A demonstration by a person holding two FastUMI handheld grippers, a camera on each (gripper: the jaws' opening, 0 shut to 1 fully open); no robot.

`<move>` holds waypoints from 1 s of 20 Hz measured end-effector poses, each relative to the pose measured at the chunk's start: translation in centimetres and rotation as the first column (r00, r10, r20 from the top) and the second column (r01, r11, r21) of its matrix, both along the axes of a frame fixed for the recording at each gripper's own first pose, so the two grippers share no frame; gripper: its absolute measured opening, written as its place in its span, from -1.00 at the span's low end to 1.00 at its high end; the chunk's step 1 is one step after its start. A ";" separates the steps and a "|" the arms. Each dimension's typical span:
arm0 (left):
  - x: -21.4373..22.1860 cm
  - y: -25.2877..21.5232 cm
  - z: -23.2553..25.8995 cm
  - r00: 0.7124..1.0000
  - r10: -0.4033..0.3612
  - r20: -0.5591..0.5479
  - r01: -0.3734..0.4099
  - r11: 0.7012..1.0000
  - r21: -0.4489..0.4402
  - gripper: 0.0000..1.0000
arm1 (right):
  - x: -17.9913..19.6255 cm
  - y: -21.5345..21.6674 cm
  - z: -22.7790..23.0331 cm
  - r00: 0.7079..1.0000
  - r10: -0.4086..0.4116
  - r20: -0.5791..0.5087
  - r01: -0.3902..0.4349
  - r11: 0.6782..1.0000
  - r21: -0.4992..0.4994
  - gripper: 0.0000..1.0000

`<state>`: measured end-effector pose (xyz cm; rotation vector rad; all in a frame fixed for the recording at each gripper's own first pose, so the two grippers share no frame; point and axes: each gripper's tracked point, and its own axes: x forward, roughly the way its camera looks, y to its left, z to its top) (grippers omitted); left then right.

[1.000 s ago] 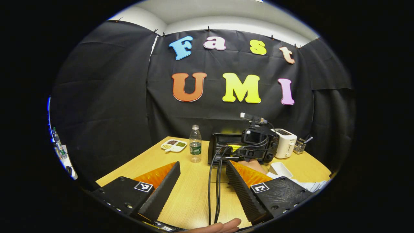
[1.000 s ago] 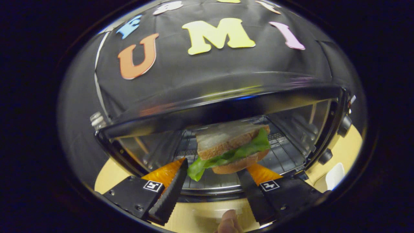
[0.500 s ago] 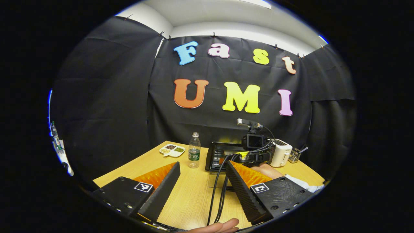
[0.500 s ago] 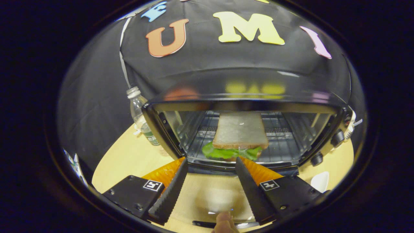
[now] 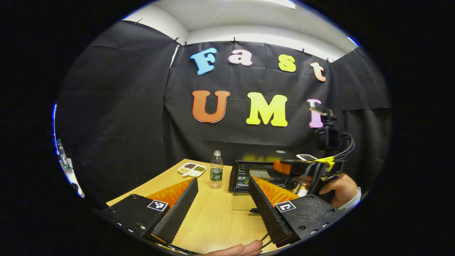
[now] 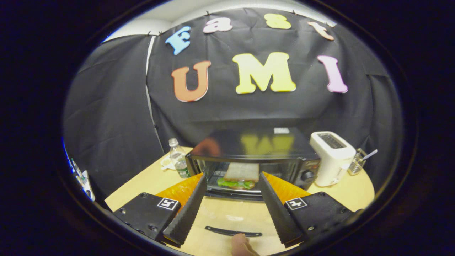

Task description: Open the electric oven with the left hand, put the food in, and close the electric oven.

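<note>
Sandwich (image 6: pixel 239 175) lies flat on the rack inside my open oven (image 6: pixel 250 156), mouth facing me; both my left gripper (image 5: pixel 222 202) and right gripper (image 6: pixel 231 206) have fingers spread, empty.

Black electric oven (image 6: pixel 249 149), frame centre, door down; sandwich (image 6: pixel 239 175) with lettuce flat on its rack.

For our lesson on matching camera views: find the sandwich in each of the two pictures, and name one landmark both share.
Left gripper view: the sandwich sits right of centre, small, inside the open oven, above the near finger.
Right gripper view: the sandwich sits low at centre, on the oven rack, between the two fingers.
Shared landmark: the water bottle, left of the oven.
</note>
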<state>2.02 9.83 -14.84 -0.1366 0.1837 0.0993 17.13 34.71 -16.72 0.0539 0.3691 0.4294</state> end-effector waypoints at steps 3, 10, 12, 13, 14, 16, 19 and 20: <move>0.4 -0.5 -0.3 1.000 0.002 -0.009 -0.002 1.000 0.002 0.88 | -2.8 -3.9 3.2 0.998 -0.011 0.058 0.006 0.996 0.087 0.89; 2.8 -4.6 -2.7 0.998 -0.045 -0.048 0.044 0.999 -0.025 0.88 | -8.0 -15.8 10.2 0.967 -0.117 0.228 0.089 0.988 0.127 0.72; 3.8 -6.6 -4.3 0.994 -0.073 -0.077 0.070 0.996 -0.047 0.88 | -8.9 -18.9 11.5 0.948 -0.155 0.279 0.124 0.984 0.124 0.70; 4.2 -7.5 -5.3 0.992 -0.088 -0.096 0.083 0.995 -0.051 0.88 | -9.2 -20.4 12.4 0.937 -0.173 0.303 0.143 0.983 0.119 0.96; 4.7 -8.4 -6.4 0.988 -0.100 -0.121 0.094 0.994 -0.051 0.88 | -9.6 -21.4 13.0 0.931 -0.178 0.320 0.152 0.983 0.107 0.96; 5.6 -10.2 -8.9 0.976 -0.127 -0.176 0.120 0.992 -0.050 0.87 | -10.5 -23.4 13.6 0.912 -0.201 0.357 0.182 0.980 0.086 0.96; 6.4 -13.3 -12.2 0.950 -0.181 -0.253 0.173 0.983 -0.054 0.88 | -11.0 -26.0 14.4 0.883 -0.230 0.410 0.219 0.973 0.074 0.96; 6.6 -14.4 -13.6 0.938 -0.201 -0.283 0.193 0.980 -0.057 0.88 | -11.4 -26.4 14.3 0.881 -0.230 0.414 0.219 0.973 0.075 0.96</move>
